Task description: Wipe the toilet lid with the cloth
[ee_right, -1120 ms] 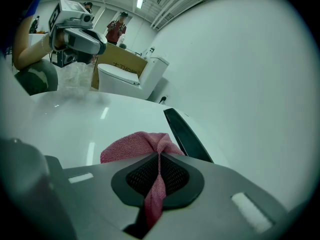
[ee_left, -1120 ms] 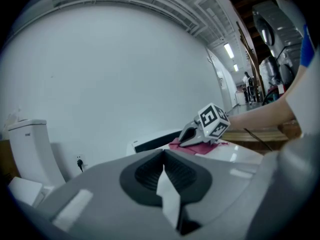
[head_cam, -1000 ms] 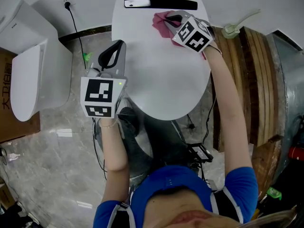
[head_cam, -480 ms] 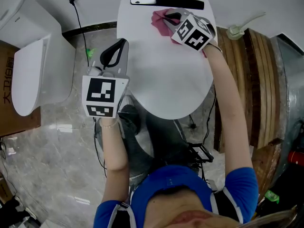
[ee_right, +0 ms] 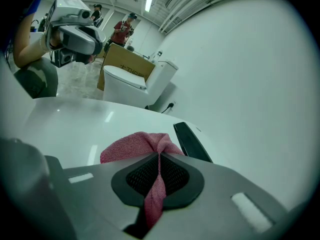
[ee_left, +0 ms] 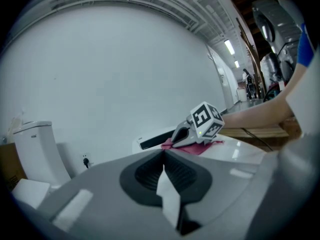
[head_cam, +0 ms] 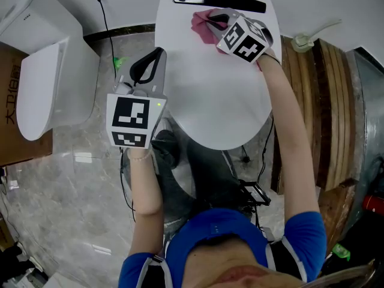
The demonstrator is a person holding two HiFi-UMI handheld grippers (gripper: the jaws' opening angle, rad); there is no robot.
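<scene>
The white toilet lid point(head_cam: 210, 95) fills the middle of the head view. At its rear, just in front of a black strip point(head_cam: 231, 3), lies the pink cloth point(head_cam: 201, 26), pressed on the lid. My right gripper point(head_cam: 219, 21) is shut on the cloth; in the right gripper view a fold of the cloth point(ee_right: 134, 147) is pinched between the jaws of the right gripper point(ee_right: 159, 156). My left gripper point(head_cam: 155, 57) hangs over the lid's left edge, shut and holding nothing. From the left gripper view the right gripper point(ee_left: 183, 133) and the cloth point(ee_left: 194, 147) show beyond the left gripper point(ee_left: 163, 154).
A second white toilet point(head_cam: 48, 71) stands to the left beside a cardboard box point(head_cam: 12, 125). Stacked wooden boards point(head_cam: 318, 101) lie to the right of the lid. A black cable point(head_cam: 108, 26) runs down the wall to the marble floor point(head_cam: 66, 209). People stand far off in the right gripper view.
My right gripper has slid the cloth a little to the left along the rear of the lid. The left gripper keeps its place beside the lid.
</scene>
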